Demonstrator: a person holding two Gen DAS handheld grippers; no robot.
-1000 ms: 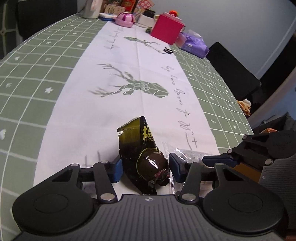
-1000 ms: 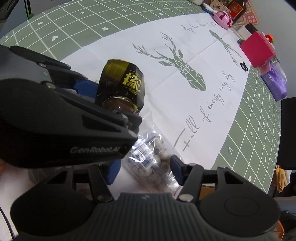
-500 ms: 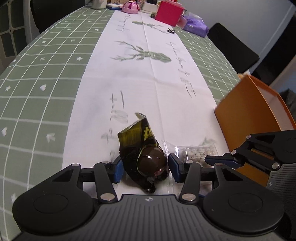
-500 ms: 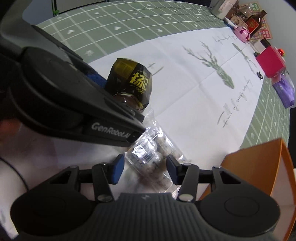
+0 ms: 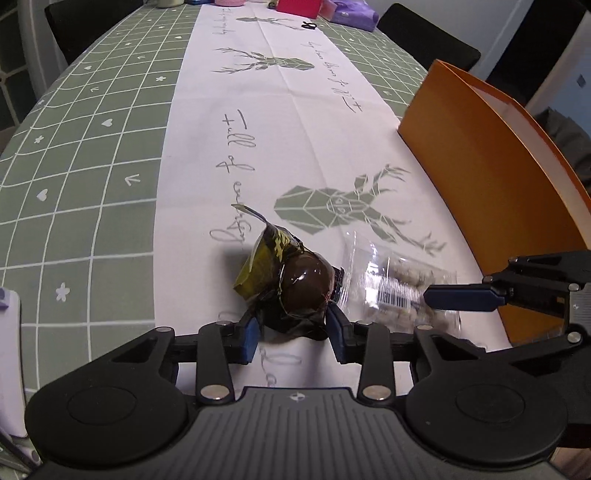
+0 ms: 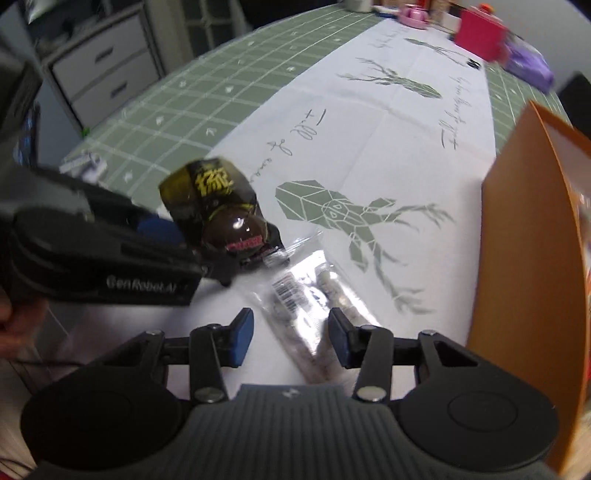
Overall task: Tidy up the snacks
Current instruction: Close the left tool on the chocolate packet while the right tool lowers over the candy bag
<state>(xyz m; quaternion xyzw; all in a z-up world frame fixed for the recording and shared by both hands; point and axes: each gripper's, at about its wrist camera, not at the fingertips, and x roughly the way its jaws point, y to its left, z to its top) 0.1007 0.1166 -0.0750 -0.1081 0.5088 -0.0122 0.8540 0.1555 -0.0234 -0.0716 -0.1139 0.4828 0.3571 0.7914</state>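
A dark snack packet (image 5: 291,280) with yellow print hangs above the white runner between the blue pads of my left gripper (image 5: 293,332). Those jaws are closing and squeeze its crumpled lower end. The same packet (image 6: 218,206) shows in the right wrist view. Just to its right, my right gripper (image 6: 291,328) is shut on a clear packet (image 6: 306,306) of small pale pieces. That clear packet (image 5: 391,284) is blurred in the left wrist view, beside one right finger (image 5: 461,298). An open orange box (image 5: 480,155) stands close on the right.
The orange box wall (image 6: 528,240) rises right beside the right gripper. A pink box (image 6: 478,35) and a purple pack (image 6: 528,62) sit at the table's far end. A drawer cabinet (image 6: 103,77) stands beyond the green grid cloth (image 5: 92,147).
Both grippers have travelled along the runner with their packets, and the orange box has come into view close on the right. The left jaws have narrowed on the dark packet.
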